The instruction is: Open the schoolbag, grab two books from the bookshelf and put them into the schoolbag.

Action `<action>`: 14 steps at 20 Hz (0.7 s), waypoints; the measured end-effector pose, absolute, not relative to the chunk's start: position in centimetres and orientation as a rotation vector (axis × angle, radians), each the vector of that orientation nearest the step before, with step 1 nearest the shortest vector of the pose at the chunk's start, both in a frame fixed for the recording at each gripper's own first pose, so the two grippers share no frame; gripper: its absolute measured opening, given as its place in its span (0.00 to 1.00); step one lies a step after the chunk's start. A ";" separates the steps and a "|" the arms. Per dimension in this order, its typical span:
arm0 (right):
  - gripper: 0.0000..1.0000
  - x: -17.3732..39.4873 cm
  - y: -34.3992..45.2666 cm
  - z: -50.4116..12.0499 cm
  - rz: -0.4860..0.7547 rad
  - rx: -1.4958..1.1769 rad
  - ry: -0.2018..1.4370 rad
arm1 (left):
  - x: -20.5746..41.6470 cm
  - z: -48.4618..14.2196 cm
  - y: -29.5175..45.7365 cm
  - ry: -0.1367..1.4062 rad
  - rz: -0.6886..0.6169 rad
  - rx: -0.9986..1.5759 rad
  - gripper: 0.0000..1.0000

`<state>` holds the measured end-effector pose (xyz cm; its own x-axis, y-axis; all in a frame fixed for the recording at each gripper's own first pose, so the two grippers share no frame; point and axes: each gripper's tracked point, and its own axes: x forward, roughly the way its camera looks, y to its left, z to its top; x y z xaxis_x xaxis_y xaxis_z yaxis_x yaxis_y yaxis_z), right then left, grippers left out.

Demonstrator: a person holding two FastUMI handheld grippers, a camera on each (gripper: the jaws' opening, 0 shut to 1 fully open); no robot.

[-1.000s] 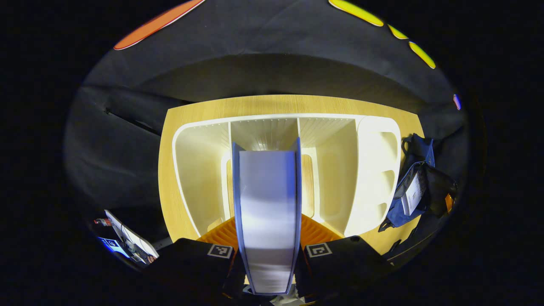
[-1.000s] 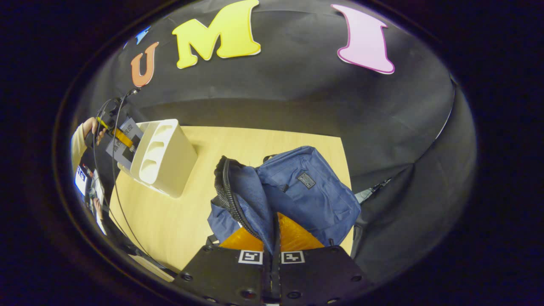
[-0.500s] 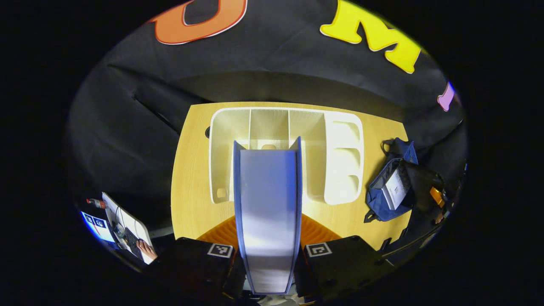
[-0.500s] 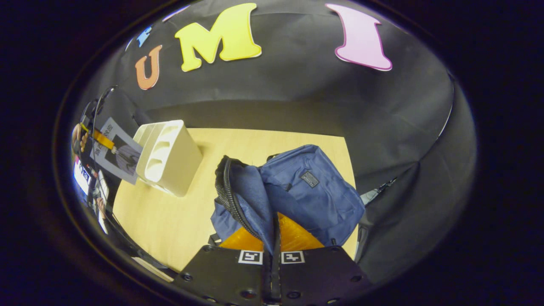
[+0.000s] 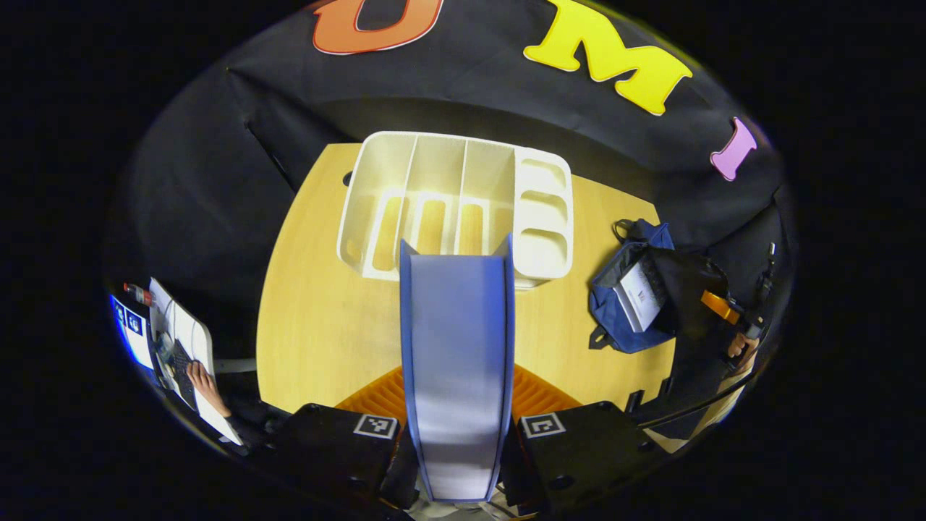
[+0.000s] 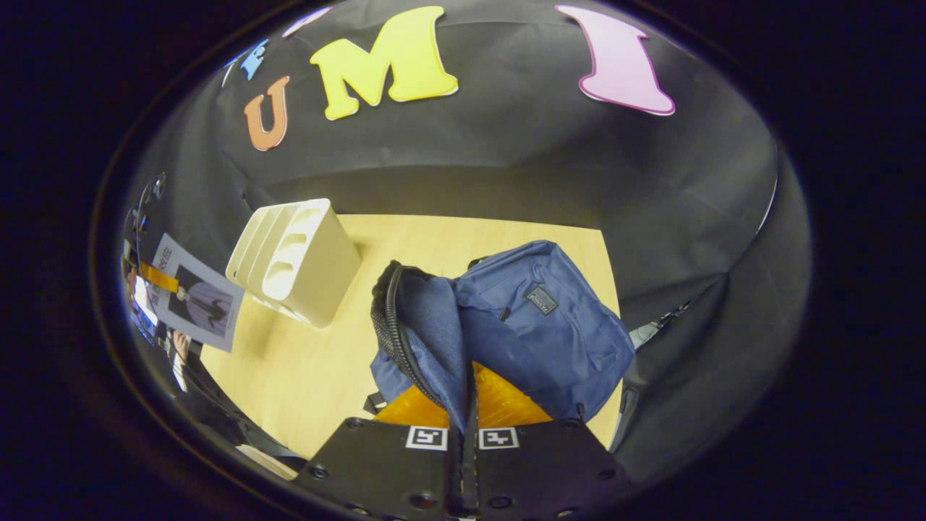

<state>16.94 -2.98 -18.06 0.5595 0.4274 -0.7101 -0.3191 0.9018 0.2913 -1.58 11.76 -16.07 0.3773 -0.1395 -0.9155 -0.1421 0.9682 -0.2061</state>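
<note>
A wooden tabletop point(image 5: 318, 325) is seen. Nearest, a book point(image 5: 457, 376) is pinched at its lower end by the left hand-held gripper point(image 5: 457, 434); stiff, best held there. The bag point(image 6: 535, 325) flap, soft, is pinched by the right hand-held gripper point(image 6: 463, 434). Farther, the bookshelf point(image 5: 456, 202) stands emptied.

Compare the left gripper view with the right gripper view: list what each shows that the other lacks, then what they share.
Left gripper view: the left gripper clamping a blue-covered book edge-on, and a second book inside the open schoolbag.
Right gripper view: the right gripper pinching the schoolbag's zippered flap, and a badge on the bag's front.
Both: the white bookshelf, the schoolbag and the wooden table.
</note>
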 end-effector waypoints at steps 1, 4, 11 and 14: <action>0.01 16.9 -2.9 -18.1 0.447 0.134 0.872 | -2.3 -16.3 11.2 1.184 -0.001 -0.282 0.48; 0.01 16.7 -2.7 -18.6 0.461 0.119 0.872 | -3.2 -16.8 7.9 1.158 -0.056 -0.347 0.48; 0.01 16.6 -2.3 -19.3 0.472 0.119 0.884 | -1.4 -18.6 -1.5 1.064 -0.248 -0.522 0.48; 0.01 16.8 -2.3 -19.5 0.469 0.115 0.885 | 0.1 -19.0 -6.5 1.041 -0.343 -0.587 0.48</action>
